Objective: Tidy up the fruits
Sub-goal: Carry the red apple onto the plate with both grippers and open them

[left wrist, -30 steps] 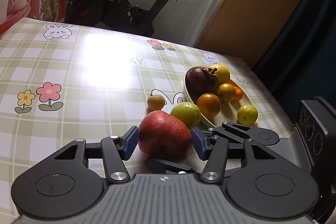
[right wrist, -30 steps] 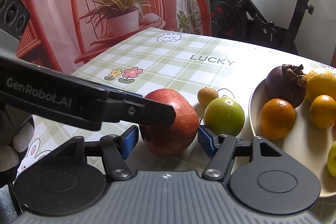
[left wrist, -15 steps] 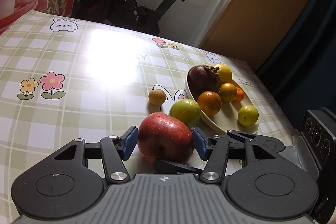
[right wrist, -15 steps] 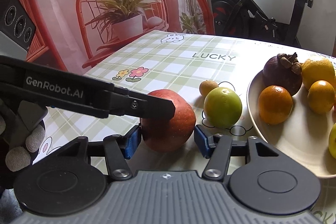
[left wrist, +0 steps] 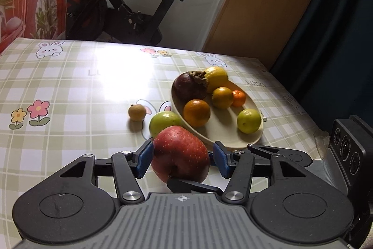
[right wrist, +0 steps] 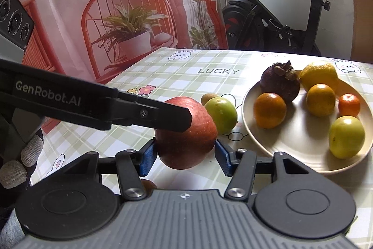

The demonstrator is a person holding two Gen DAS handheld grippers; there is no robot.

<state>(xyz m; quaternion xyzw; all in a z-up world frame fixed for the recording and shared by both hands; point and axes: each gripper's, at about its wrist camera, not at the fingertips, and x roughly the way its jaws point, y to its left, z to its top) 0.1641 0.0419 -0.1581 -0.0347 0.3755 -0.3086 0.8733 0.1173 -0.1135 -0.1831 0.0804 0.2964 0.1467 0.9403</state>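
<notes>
Left wrist view
Left gripper (left wrist: 183, 155): blue pads flank the red apple (left wrist: 180, 152); one pad touches, a sliver shows at the other, so a firm grip cannot be told.
Plate (left wrist: 223, 144): just beyond the apple on the checked tablecloth (left wrist: 70, 85), holding six fruits.
Green fruit (left wrist: 163, 123): on the cloth, against the plate's rim.

Right wrist view
Right gripper (right wrist: 184, 153): pads pressed to both flanks of the apple, which hangs clear of the cloth above its shadow.
Left gripper's finger (right wrist: 151, 112): lies across the apple's top.
</notes>
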